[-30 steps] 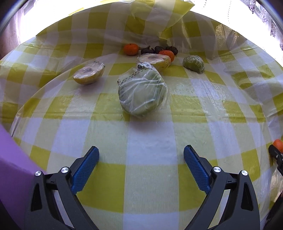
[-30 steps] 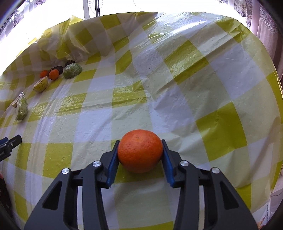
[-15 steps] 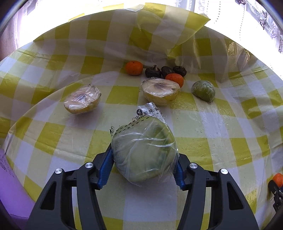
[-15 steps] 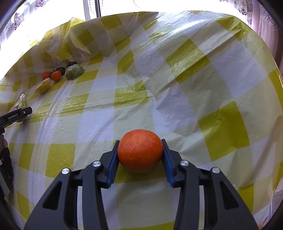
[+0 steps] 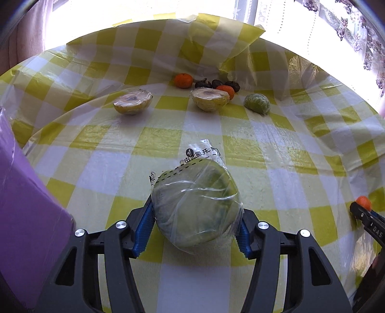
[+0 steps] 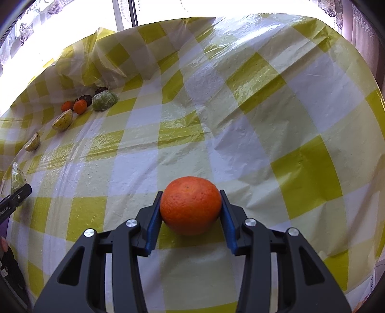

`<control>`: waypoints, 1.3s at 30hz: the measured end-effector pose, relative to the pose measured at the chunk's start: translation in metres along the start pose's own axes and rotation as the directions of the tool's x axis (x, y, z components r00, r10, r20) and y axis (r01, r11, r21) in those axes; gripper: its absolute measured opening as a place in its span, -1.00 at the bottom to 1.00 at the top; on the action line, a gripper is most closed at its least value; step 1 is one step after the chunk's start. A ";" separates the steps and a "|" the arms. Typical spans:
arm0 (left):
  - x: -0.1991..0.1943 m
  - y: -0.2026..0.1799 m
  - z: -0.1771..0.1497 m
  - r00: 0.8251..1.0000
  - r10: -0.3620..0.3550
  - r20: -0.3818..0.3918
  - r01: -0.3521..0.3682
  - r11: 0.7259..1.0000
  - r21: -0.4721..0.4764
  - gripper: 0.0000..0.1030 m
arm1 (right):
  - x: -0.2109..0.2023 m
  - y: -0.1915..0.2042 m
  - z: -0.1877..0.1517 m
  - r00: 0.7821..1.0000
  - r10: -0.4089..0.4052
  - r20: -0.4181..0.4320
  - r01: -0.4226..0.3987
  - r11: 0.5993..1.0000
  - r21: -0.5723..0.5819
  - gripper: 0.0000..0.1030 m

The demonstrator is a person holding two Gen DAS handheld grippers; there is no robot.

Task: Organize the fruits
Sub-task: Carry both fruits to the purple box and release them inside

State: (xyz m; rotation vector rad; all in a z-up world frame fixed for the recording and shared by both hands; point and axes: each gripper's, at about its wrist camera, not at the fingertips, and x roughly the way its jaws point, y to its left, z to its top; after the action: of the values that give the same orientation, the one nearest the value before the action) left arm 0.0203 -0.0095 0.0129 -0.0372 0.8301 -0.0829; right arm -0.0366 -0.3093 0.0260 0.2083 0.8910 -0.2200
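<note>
My left gripper point(image 5: 193, 222) is shut on a green fruit wrapped in clear plastic point(image 5: 196, 204), its blue pads pressed against both sides. My right gripper point(image 6: 190, 214) is shut on an orange point(image 6: 190, 204) just above the yellow-checked tablecloth point(image 6: 240, 108). At the far side lie two plastic-wrapped yellow fruit halves point(image 5: 132, 104) point(image 5: 209, 100), two small oranges point(image 5: 183, 80) point(image 5: 226, 90), several dark fruits point(image 5: 216, 84) and a peeled green citrus point(image 5: 257, 103). The right gripper with its orange point(image 5: 363, 202) shows at the right edge of the left wrist view.
A purple object point(image 5: 26, 216) stands close at the left of my left gripper. The cloth's plastic cover is bunched up in folds point(image 5: 216, 41) behind the fruit row. Bright windows and curtains point(image 6: 120, 9) lie beyond the table. The left gripper's tip point(image 6: 14, 199) shows at the left edge.
My left gripper moved forward to the wrapped green fruit, closed on it and then drew back toward me with it. The right gripper kept still, holding the orange.
</note>
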 end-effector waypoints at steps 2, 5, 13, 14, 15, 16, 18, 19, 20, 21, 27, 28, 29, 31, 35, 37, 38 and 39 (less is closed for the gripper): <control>-0.013 -0.001 -0.014 1.000 -0.007 0.007 0.007 1.000 0.014 0.08 | -0.002 -0.001 -0.001 1.000 0.003 0.011 -0.003 1.000 0.012 -0.14; -0.030 -0.001 -0.033 1.000 -0.024 0.008 0.024 1.000 0.020 0.08 | -0.006 0.001 -0.004 1.000 0.008 0.017 -0.008 1.000 0.017 -0.14; -0.061 0.015 -0.067 0.999 -0.044 0.009 0.044 0.999 0.006 0.09 | -0.030 0.062 -0.037 0.993 0.119 0.016 -0.117 0.989 -0.096 -0.14; -0.064 0.017 -0.069 0.999 -0.039 0.012 0.039 0.999 0.006 0.09 | -0.032 0.074 -0.042 0.991 0.135 0.009 -0.133 0.983 -0.124 -0.14; -0.067 0.019 -0.072 0.999 -0.036 0.014 0.036 0.999 0.004 0.09 | -0.035 0.086 -0.047 0.988 0.154 0.003 -0.152 0.977 -0.147 -0.14; -0.069 0.022 -0.074 0.999 -0.034 0.017 0.034 0.999 0.003 0.09 | -0.037 0.097 -0.051 0.985 0.174 -0.004 -0.172 0.971 -0.164 -0.14; -0.075 0.027 -0.078 0.999 -0.026 0.024 0.026 1.000 0.001 0.09 | -0.040 0.117 -0.059 0.978 0.208 -0.024 -0.208 0.958 -0.199 -0.14; -0.077 0.029 -0.080 0.999 -0.023 0.026 0.023 1.000 -0.002 0.09 | -0.041 0.127 -0.063 0.976 0.215 -0.029 -0.216 0.951 -0.220 -0.14; -0.079 0.032 -0.083 0.999 -0.020 0.029 0.020 1.000 -0.006 0.09 | -0.043 0.135 -0.067 0.976 0.216 -0.031 -0.217 0.946 -0.239 -0.14; -0.082 0.035 -0.086 0.999 -0.016 0.029 0.017 1.000 -0.008 0.09 | -0.044 0.142 -0.070 0.975 0.219 -0.034 -0.220 0.942 -0.255 -0.14; -0.091 0.043 -0.101 1.000 0.003 0.026 -0.003 1.000 0.002 0.09 | -0.051 0.168 -0.084 0.969 0.240 -0.056 -0.246 0.919 -0.307 -0.14; -0.095 0.043 -0.103 0.999 0.003 0.034 -0.003 1.000 0.008 0.09 | -0.052 0.170 -0.085 0.969 0.241 -0.057 -0.247 0.919 -0.309 -0.14; -0.099 0.043 -0.103 0.999 0.003 0.046 -0.004 1.000 0.014 0.09 | -0.051 0.171 -0.086 0.968 0.242 -0.061 -0.249 0.918 -0.308 -0.14; -0.110 0.044 -0.103 0.997 0.001 0.074 -0.002 1.000 0.021 0.09 | -0.053 0.174 -0.087 0.964 0.256 -0.066 -0.264 0.915 -0.306 -0.14; -0.139 0.045 -0.099 0.990 0.000 0.144 -0.005 0.999 0.032 0.09 | -0.058 0.182 -0.087 0.948 0.306 -0.083 -0.317 0.901 -0.297 -0.14; -0.160 0.047 -0.096 0.982 -0.005 0.191 -0.004 0.999 0.047 0.09 | -0.067 0.192 -0.088 0.943 0.326 -0.074 -0.331 0.887 -0.323 -0.14; -0.172 0.049 -0.095 0.976 -0.006 0.219 -0.005 0.999 0.048 0.09 | -0.073 0.198 -0.087 0.937 0.343 -0.065 -0.345 0.876 -0.337 -0.14; -0.184 0.051 -0.093 0.968 -0.004 0.250 -0.008 0.999 0.047 0.09 | -0.081 0.204 -0.087 0.930 0.364 -0.055 -0.359 0.864 -0.352 -0.14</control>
State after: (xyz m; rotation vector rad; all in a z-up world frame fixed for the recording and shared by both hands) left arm -0.1692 0.0573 0.0819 -0.0013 0.5756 -0.0940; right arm -0.0947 -0.0820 0.0546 0.0316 0.8456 0.2931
